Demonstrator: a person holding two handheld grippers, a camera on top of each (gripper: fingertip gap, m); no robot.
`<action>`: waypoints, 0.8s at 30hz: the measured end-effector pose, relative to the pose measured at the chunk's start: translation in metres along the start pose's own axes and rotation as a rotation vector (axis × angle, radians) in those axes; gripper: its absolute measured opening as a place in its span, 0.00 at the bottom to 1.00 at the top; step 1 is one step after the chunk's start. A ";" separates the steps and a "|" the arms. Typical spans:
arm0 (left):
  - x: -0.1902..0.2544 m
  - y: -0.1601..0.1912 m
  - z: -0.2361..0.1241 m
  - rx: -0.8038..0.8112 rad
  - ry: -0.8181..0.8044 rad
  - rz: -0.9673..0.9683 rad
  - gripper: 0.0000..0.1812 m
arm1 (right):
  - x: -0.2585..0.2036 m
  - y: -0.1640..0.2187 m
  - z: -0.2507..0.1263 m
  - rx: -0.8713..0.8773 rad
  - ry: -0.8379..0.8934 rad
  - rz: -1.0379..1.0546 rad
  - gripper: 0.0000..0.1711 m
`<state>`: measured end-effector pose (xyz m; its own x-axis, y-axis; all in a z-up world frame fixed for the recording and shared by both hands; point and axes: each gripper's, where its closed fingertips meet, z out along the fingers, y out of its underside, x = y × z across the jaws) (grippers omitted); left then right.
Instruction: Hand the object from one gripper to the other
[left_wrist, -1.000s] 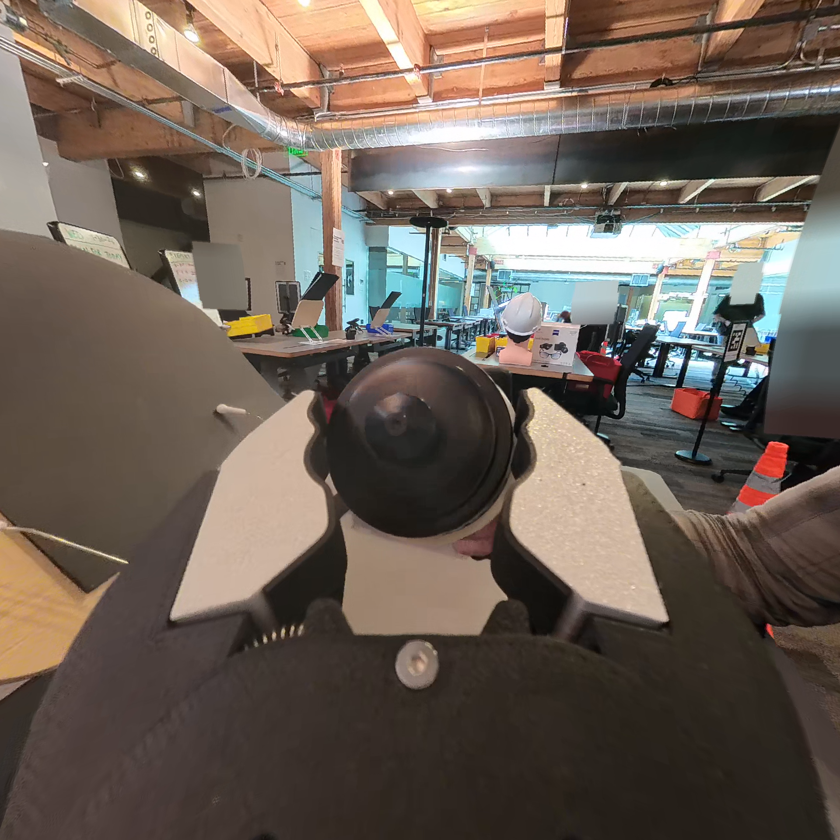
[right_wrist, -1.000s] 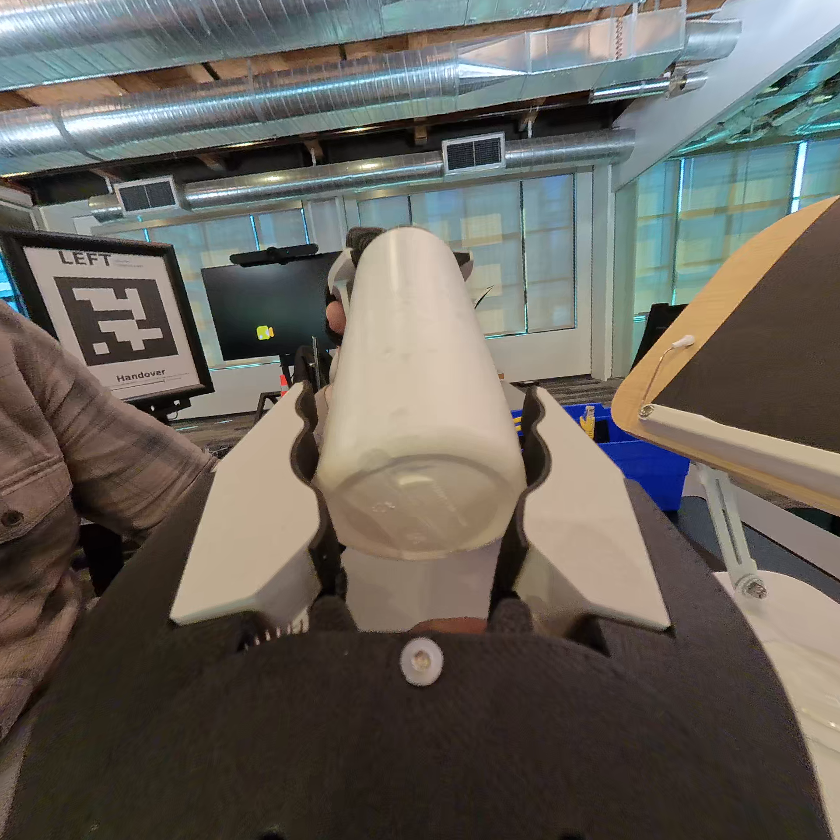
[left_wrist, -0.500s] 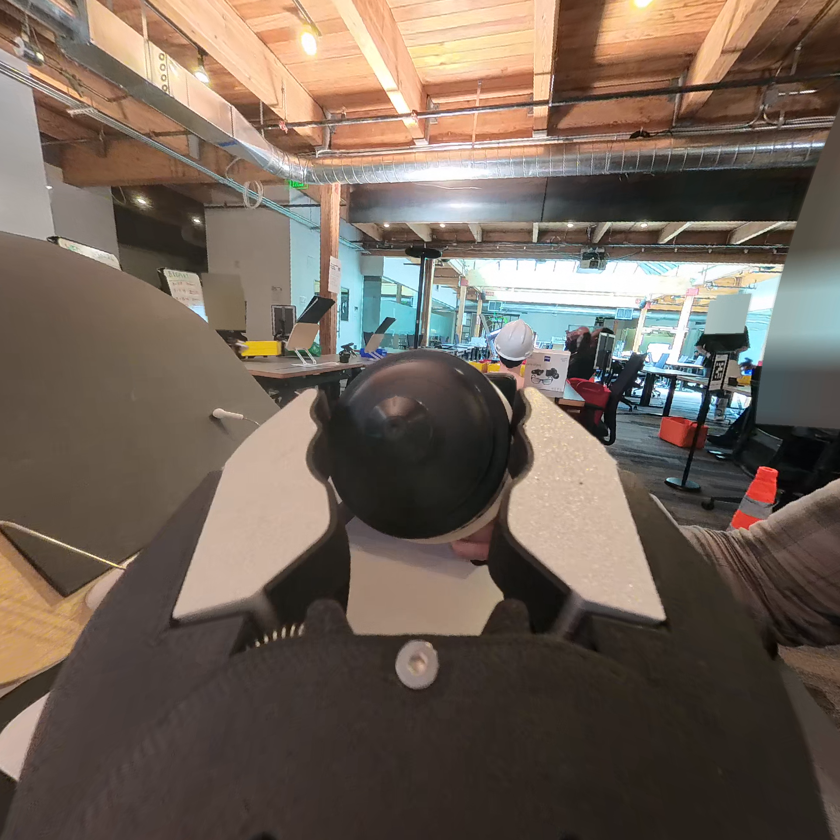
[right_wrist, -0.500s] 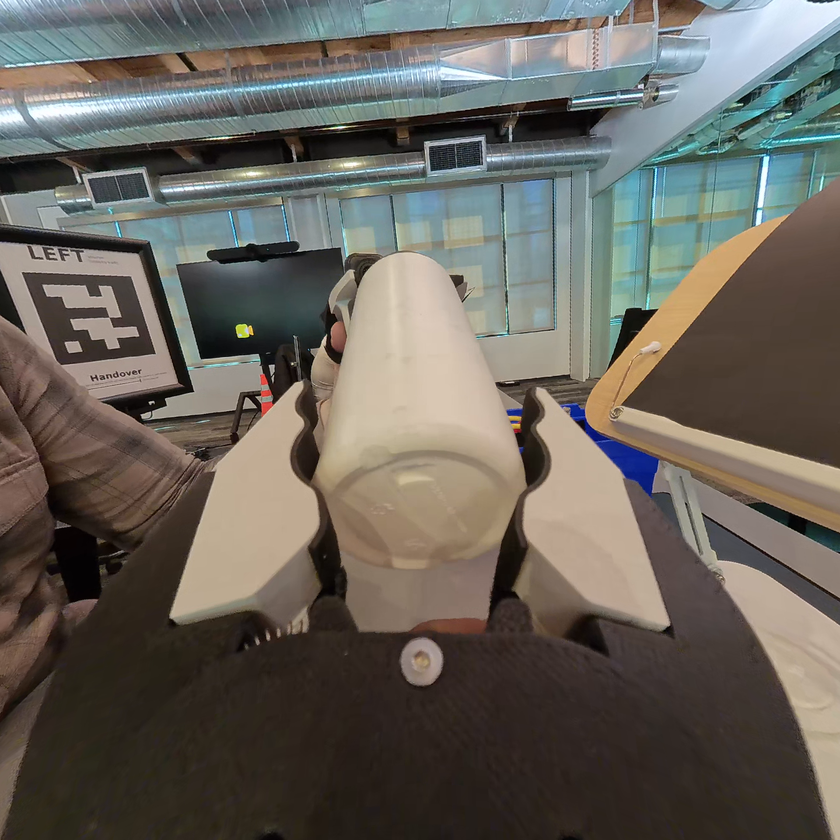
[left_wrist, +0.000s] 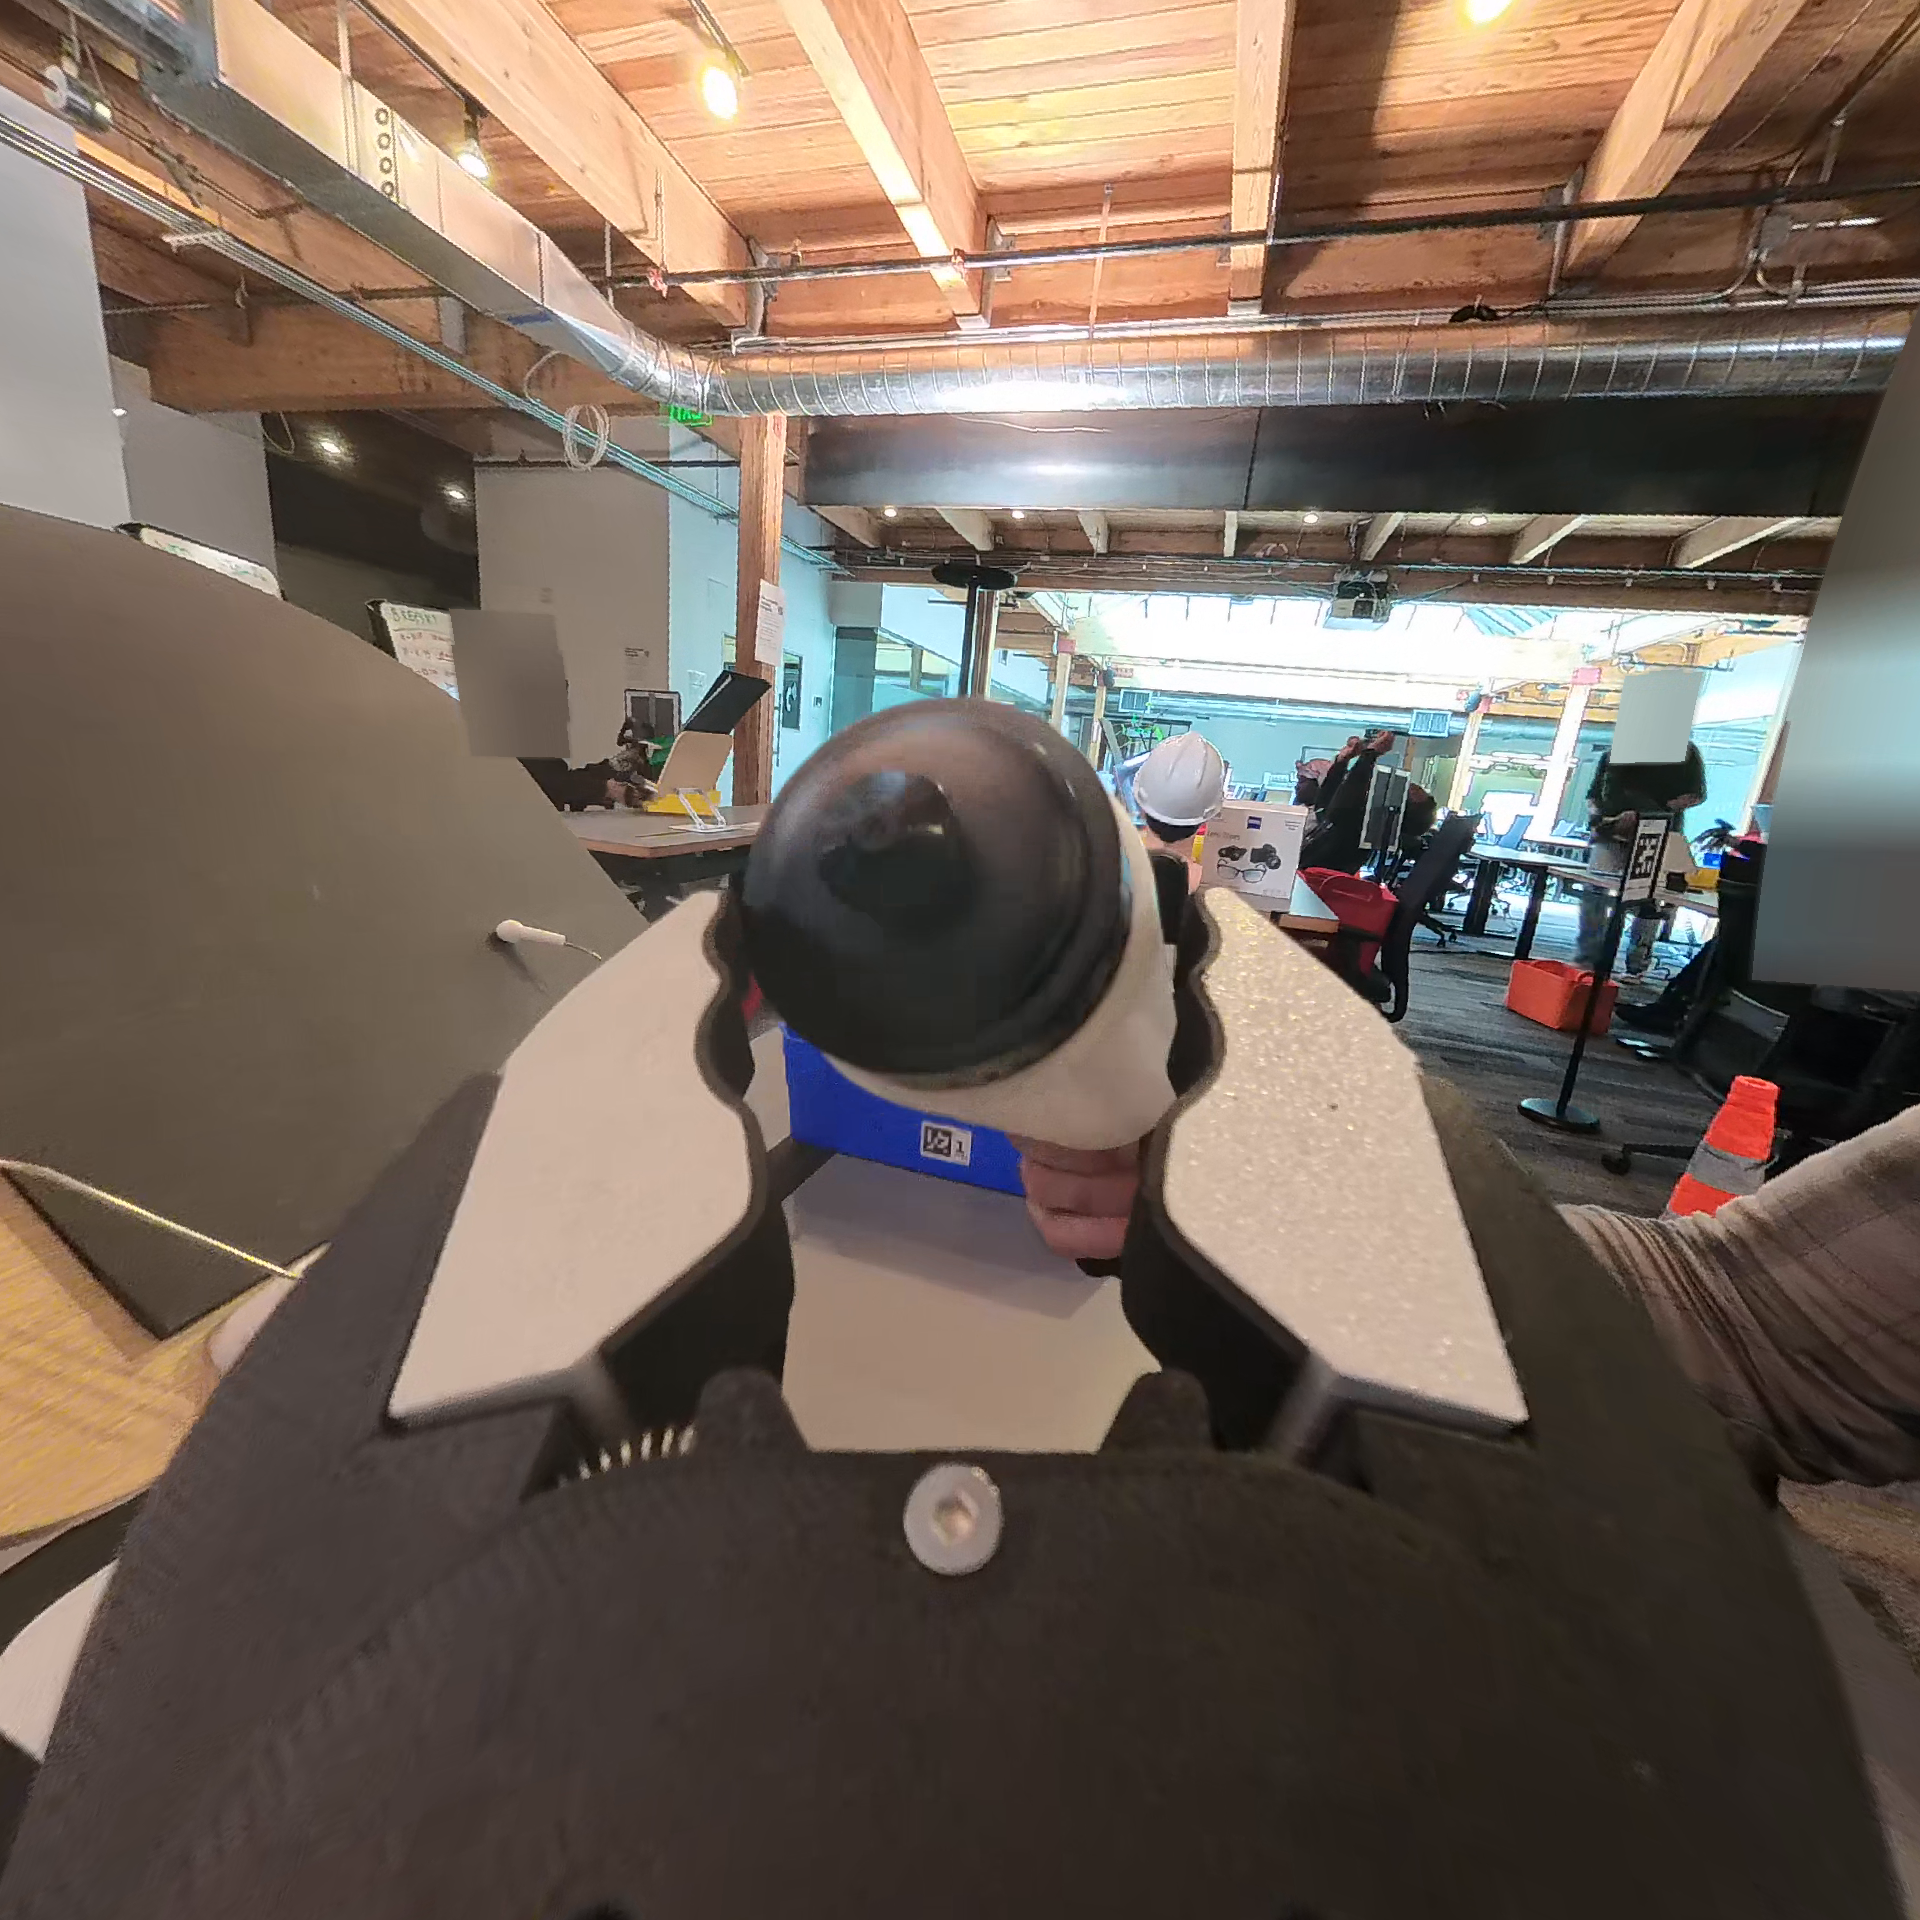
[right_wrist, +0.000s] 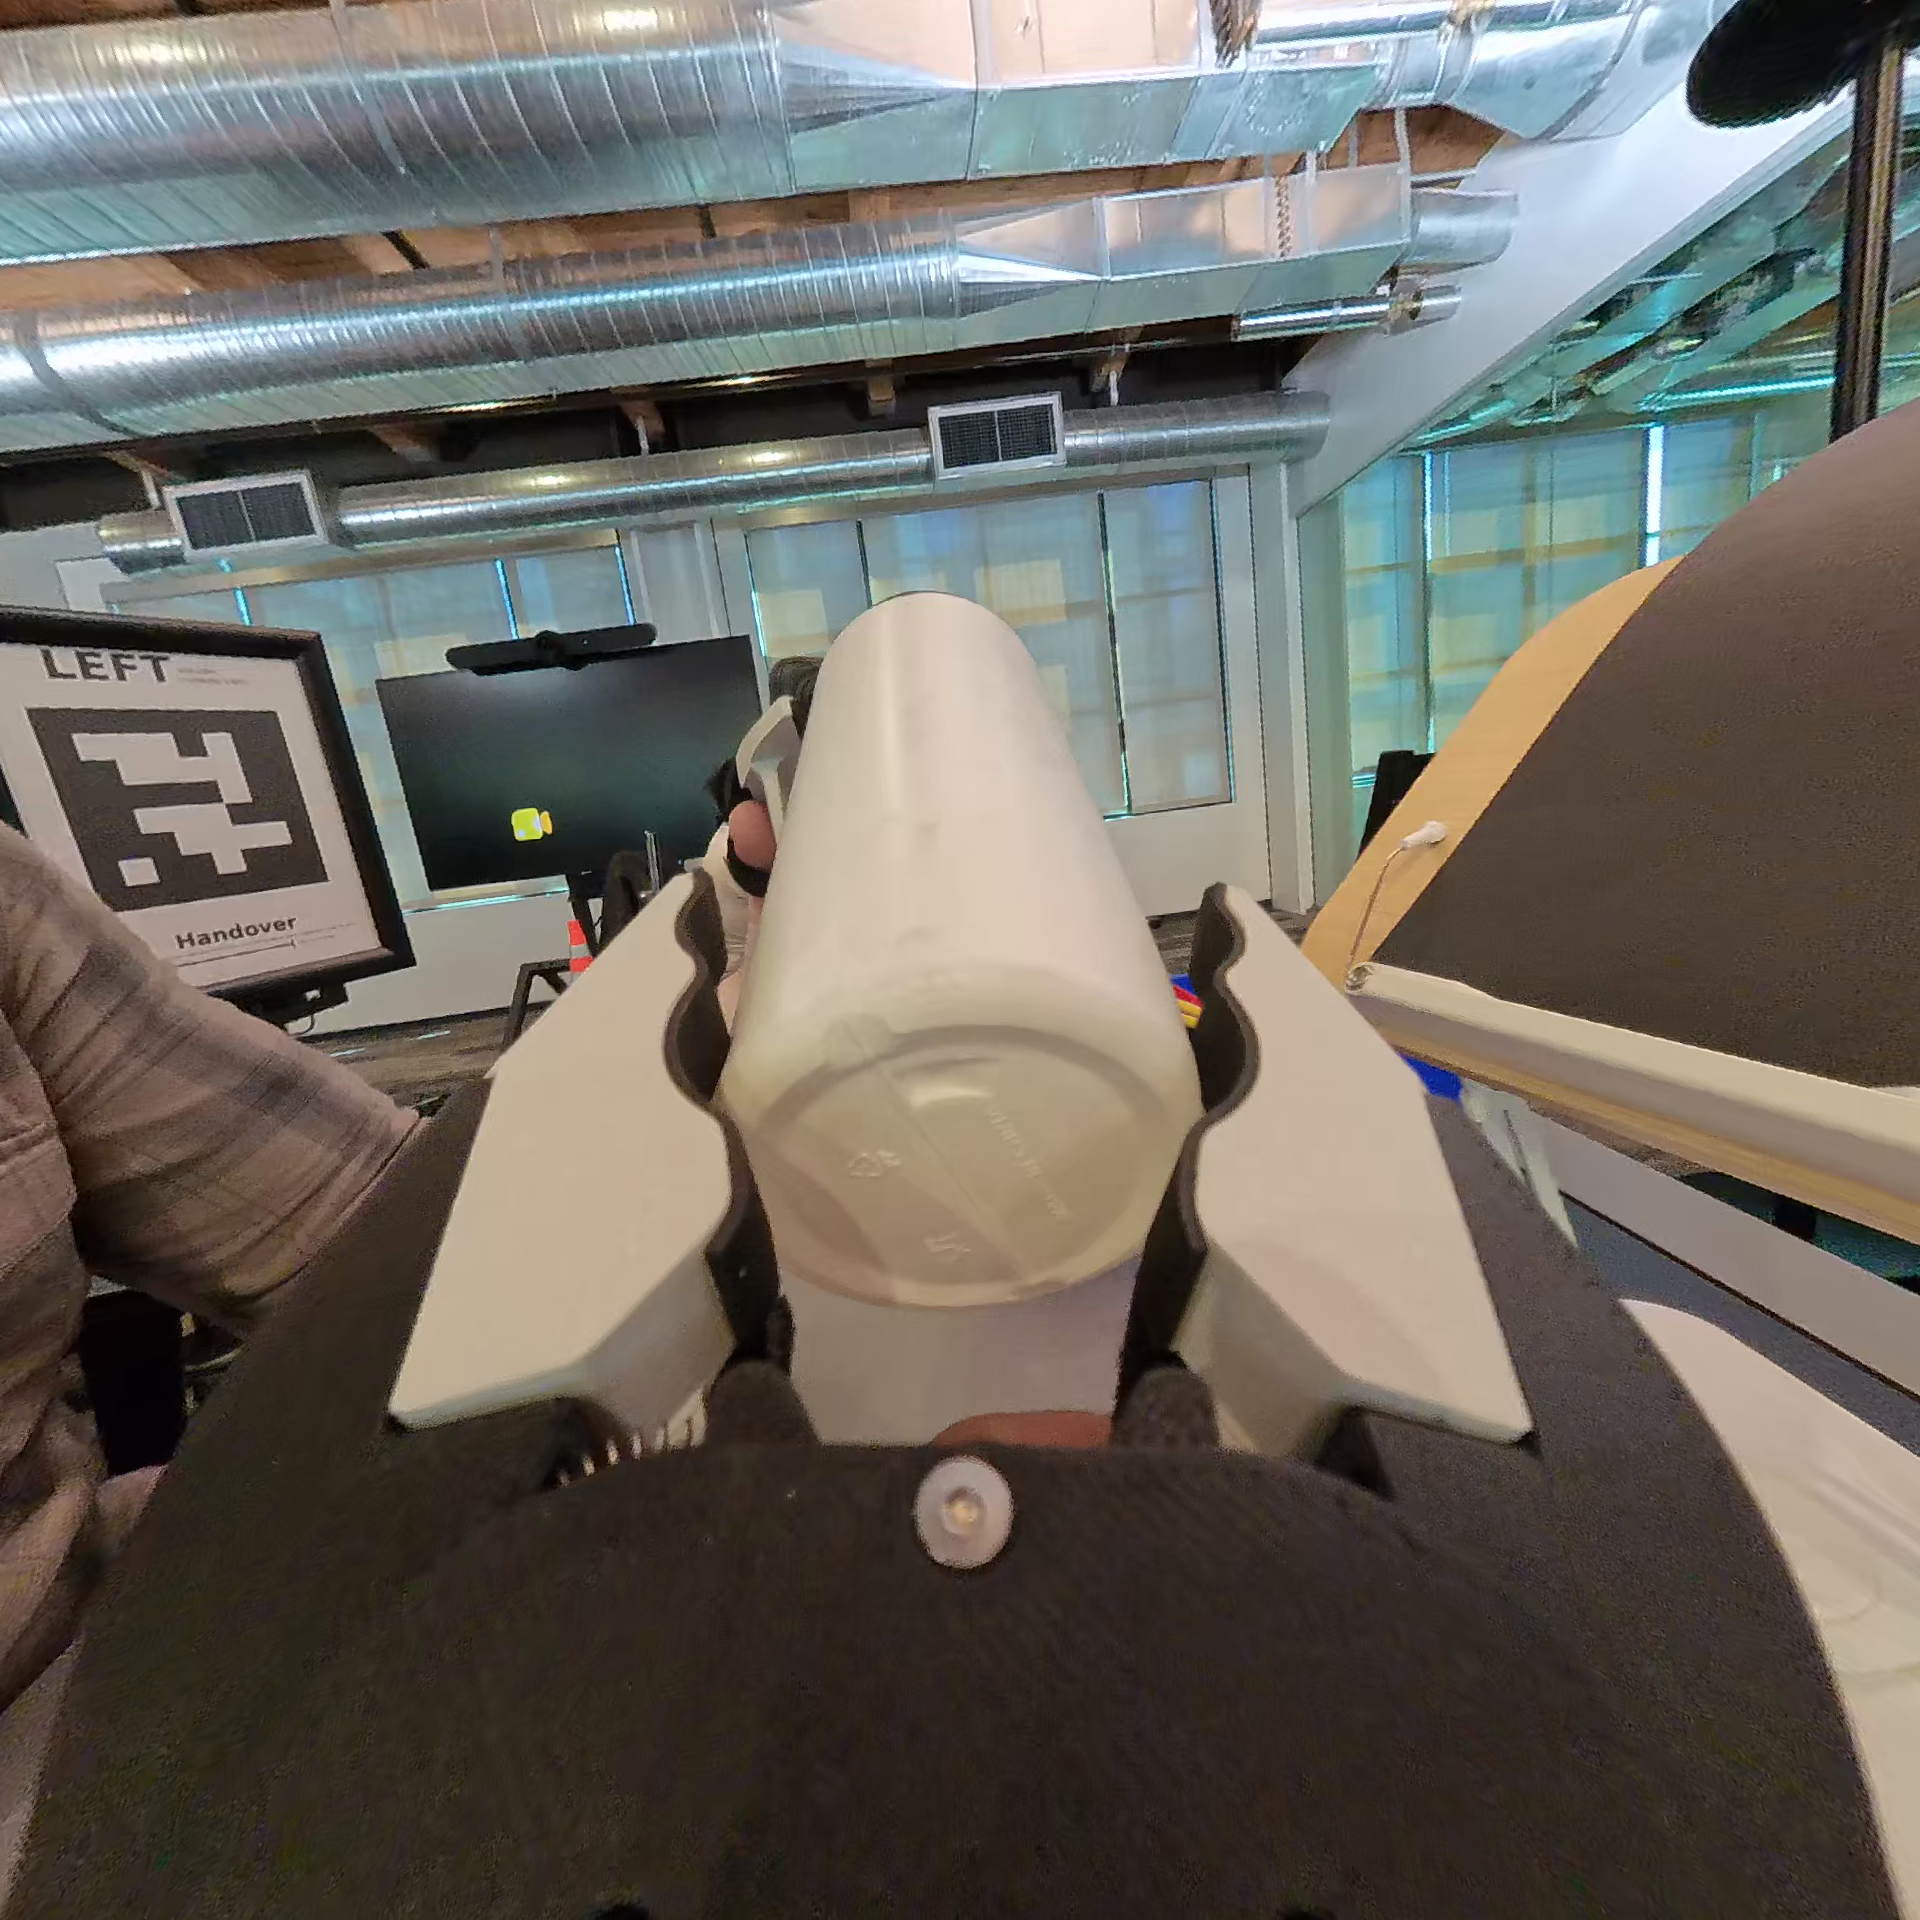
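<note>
A white bottle (right_wrist: 935, 935) with a black domed cap (left_wrist: 925, 883) lies between the two grippers. In the right wrist view I see its base end on. My right gripper (right_wrist: 956, 896) is shut on the bottle near the base. In the left wrist view the cap sits between the fingertips of my left gripper (left_wrist: 956, 904), tilted up and to the left, with the white body (left_wrist: 1127, 1039) showing at the right. The left jaws stand slightly apart from it. One finger of the left gripper (right_wrist: 769, 758) shows beside the bottle's far end in the right wrist view.
A blue bin (left_wrist: 883, 1127) and a white tabletop (left_wrist: 935, 1340) lie below the bottle. A dark curved panel with a wood edge stands close by (left_wrist: 260, 883) (right_wrist: 1662, 831). A person's sleeve (left_wrist: 1766, 1299) (right_wrist: 156, 1091) is at the side. An orange cone (left_wrist: 1730, 1143) stands on the floor. Spacing between my two grippers at the tips: around 12 cm.
The left jaws have eased off the cap, and the cap now sits higher and tilted in the left wrist view. The right gripper keeps its hold on the base.
</note>
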<state>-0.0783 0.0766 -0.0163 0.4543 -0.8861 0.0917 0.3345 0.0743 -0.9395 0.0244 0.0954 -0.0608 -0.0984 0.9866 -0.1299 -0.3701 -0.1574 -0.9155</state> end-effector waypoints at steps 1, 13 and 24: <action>0.000 0.001 0.000 -0.002 -0.003 0.003 0.43 | 0.001 -0.001 -0.001 0.005 0.006 0.001 0.52; -0.003 -0.013 -0.019 -0.261 -0.214 0.467 0.51 | 0.011 -0.017 -0.029 -0.194 0.119 -0.192 0.52; -0.001 0.040 0.018 -0.624 -0.397 1.200 0.56 | 0.025 -0.010 -0.047 -0.398 0.228 -0.191 0.52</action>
<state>-0.0507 0.0892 -0.0482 0.4321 -0.2353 -0.8706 -0.7852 0.3767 -0.4915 0.0691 0.1237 -0.0727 0.1581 0.9873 0.0147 0.0237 0.0111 -0.9997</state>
